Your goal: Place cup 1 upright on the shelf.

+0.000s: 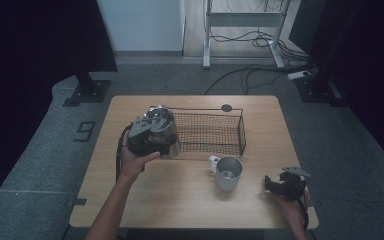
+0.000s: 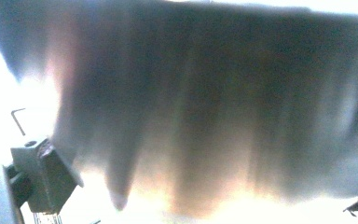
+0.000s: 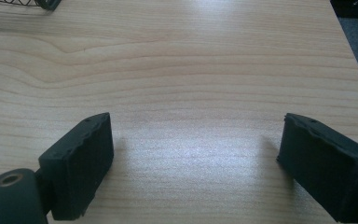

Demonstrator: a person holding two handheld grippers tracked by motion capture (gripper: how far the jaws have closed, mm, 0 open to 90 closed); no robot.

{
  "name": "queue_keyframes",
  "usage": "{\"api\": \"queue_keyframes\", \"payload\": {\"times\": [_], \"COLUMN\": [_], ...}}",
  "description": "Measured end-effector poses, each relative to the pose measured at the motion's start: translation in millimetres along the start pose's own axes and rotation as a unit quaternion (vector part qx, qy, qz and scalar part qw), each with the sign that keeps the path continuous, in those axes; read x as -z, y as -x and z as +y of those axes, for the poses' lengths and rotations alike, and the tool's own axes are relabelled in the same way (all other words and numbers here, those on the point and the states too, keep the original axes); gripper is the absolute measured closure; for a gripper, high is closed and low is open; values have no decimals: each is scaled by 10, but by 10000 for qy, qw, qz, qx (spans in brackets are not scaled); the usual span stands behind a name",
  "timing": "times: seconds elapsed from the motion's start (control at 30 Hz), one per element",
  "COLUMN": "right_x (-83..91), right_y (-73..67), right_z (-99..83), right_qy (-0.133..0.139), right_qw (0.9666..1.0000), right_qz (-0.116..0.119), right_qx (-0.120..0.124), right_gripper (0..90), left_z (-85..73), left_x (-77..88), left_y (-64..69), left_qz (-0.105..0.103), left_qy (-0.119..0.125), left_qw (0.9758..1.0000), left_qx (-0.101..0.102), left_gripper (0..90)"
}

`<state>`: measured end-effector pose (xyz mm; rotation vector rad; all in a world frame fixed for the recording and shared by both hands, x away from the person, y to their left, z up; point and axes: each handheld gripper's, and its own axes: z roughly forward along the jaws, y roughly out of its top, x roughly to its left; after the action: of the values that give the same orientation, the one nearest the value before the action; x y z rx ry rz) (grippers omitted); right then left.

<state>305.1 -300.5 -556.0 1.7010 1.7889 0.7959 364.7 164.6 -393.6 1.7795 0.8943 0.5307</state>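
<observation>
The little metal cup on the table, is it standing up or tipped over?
Standing up. In the high view the metal cup sits on the table with its round open mouth facing up, beside the wire basket.

left gripper point(image 1: 152, 131) raised, right gripper point(image 3: 193, 163) agape

Steel pot point(image 1: 167, 131) – shiny silver. Basket point(image 1: 215, 133) – black wire mesh. Mug point(image 1: 228, 173) silver, white handle. Table point(image 1: 190, 200) light wood grain. Both grippers point(image 1: 145, 136) point(image 1: 282, 184) black; floor grey.

Shiny steel pot point(image 1: 167, 131), brushed metal mug point(image 1: 228, 173), black wire-mesh basket point(image 1: 211, 132), matt wood-grain table point(image 1: 190, 200)
</observation>
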Motion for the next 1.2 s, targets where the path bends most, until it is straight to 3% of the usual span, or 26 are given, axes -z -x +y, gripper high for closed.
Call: {"api": "queue_keyframes", "payload": {"times": [1.2], "right_x": [1], "right_y": [3], "right_z": [-1], "right_qy": [-2], "right_qw": [10000], "right_qz": [1], "right_qx": [13], "right_gripper": [101], "left_z": [215], "left_x": [-293], "left_y": [-85], "left_qz": [69], "left_qy": [-83], "left_qw": [9999], "left_qx": [-10], "left_gripper": [39]}}
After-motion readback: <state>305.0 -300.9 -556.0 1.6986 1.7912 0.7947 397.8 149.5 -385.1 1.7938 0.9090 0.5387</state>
